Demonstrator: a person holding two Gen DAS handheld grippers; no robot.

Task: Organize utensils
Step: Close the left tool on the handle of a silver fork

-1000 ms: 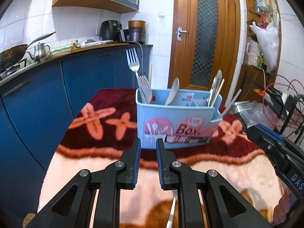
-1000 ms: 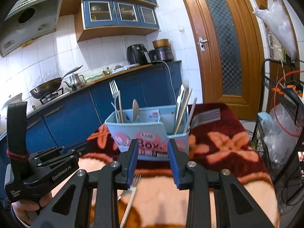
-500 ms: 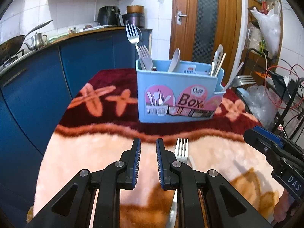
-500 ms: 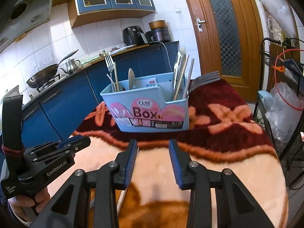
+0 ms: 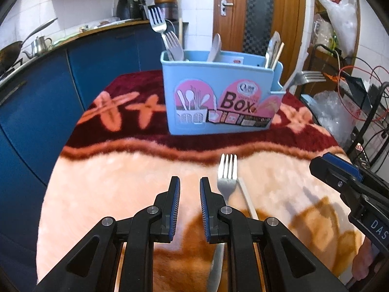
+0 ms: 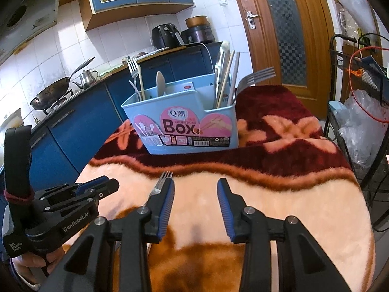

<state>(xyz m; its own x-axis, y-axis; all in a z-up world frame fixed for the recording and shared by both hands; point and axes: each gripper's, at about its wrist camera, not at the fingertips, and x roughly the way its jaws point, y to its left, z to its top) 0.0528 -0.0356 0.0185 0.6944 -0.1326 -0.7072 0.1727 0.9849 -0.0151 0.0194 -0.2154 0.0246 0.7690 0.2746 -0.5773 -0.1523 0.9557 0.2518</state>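
A light blue utensil box [image 5: 218, 92] [image 6: 184, 126] stands on the dark red part of the blanket and holds forks, spoons and chopsticks upright. A steel fork [image 5: 227, 177] [image 6: 162, 183] lies on the peach part, tines toward the box, with a pale chopstick [image 5: 245, 199] beside it. My left gripper [image 5: 190, 189] hovers just left of the fork, its jaws a narrow gap apart with nothing between them. My right gripper [image 6: 195, 189] hangs over bare blanket to the right of the fork. Its jaws are opening and nothing is between them. Its left finger hides the fork's handle.
The fluffy blanket [image 6: 279, 194] covers a small table with drop-offs left and right. Blue kitchen cabinets [image 5: 36, 97] run along the left. A wooden door [image 6: 287, 36] stands behind, and a wire rack [image 6: 352, 121] with bags and cables at the right.
Both grippers have sunk and tipped down toward the blanket. The fork and chopstick have come into view ahead of the left fingers. The right jaws have spread wider.
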